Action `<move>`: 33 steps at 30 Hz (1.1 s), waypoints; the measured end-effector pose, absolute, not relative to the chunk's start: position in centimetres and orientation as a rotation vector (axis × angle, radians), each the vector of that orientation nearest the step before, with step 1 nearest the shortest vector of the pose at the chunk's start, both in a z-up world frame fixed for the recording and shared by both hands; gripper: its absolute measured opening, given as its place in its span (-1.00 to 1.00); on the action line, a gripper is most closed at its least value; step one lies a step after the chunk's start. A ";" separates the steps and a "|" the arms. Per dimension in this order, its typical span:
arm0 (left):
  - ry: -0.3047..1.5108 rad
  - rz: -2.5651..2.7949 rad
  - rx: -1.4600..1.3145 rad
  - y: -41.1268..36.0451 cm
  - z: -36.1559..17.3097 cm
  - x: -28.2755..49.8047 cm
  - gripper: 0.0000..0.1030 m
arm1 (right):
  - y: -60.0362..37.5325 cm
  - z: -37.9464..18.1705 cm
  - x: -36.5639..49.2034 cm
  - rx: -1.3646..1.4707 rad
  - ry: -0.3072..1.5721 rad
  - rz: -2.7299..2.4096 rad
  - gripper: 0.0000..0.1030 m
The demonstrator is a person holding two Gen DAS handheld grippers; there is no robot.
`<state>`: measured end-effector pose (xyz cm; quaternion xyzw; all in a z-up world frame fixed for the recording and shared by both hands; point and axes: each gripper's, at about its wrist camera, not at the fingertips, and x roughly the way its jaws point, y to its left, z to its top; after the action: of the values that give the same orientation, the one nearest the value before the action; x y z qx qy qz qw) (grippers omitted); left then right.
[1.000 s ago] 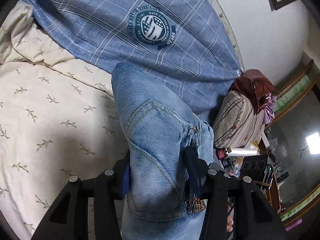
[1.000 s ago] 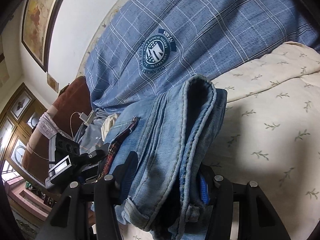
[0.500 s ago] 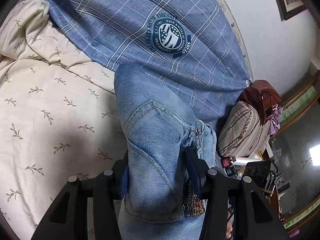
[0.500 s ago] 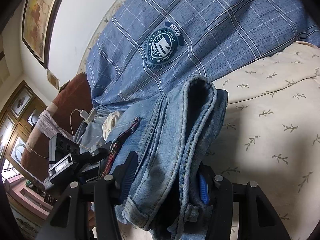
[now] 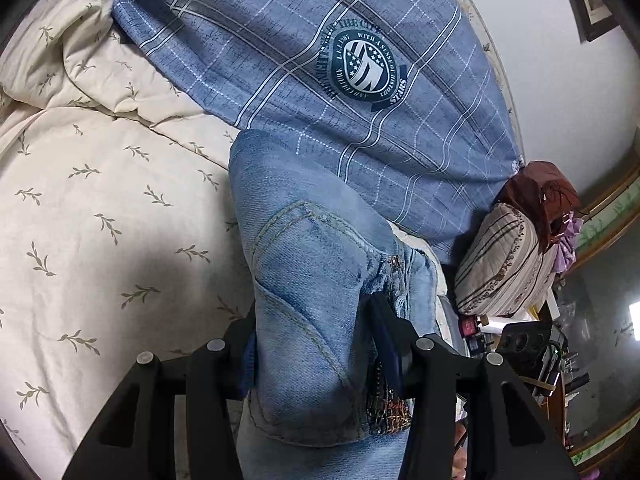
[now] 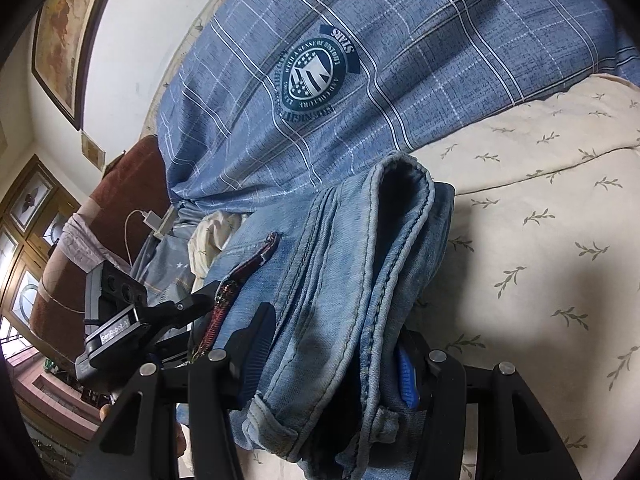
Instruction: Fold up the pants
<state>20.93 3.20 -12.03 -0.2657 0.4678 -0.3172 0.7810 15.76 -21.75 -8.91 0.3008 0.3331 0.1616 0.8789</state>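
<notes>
Both views ride just behind gripper fingers, looking forward and tilted down toward the bed.

Left wrist view: very close over bunched jeans (image 5: 312,280); cream leaf-print quilt (image 5: 100,220) left of the round crest (image 5: 366,66), striped pillow (image 5: 504,264) lower right of it, wall beyond.

Right wrist view: same closeness, jeans (image 6: 360,260) filling the lower centre; quilt (image 6: 540,220) lies right of the crest (image 6: 314,74), wooden cabinet doors (image 6: 28,216) far left.

Shared: crest on the blue plaid cover (image 5: 280,32), quilt, jeans. The crest reads turned differently in each view.
</notes>
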 end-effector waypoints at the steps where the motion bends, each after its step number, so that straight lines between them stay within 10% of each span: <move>1: 1.013 -0.683 -0.573 3.2 -12.1 21.0 -0.03 | -21.7 -9.0 15.8 0.628 0.696 0.336 0.09; 33: 1.029 -0.648 -0.542 2.9 -12.4 21.3 -0.02 | -21.5 -9.6 16.2 0.637 0.721 0.311 0.09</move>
<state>21.27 2.88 -12.42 -0.2515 0.4773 -0.3005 0.7865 16.15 -21.51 -9.57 0.3052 0.3453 0.1488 0.8749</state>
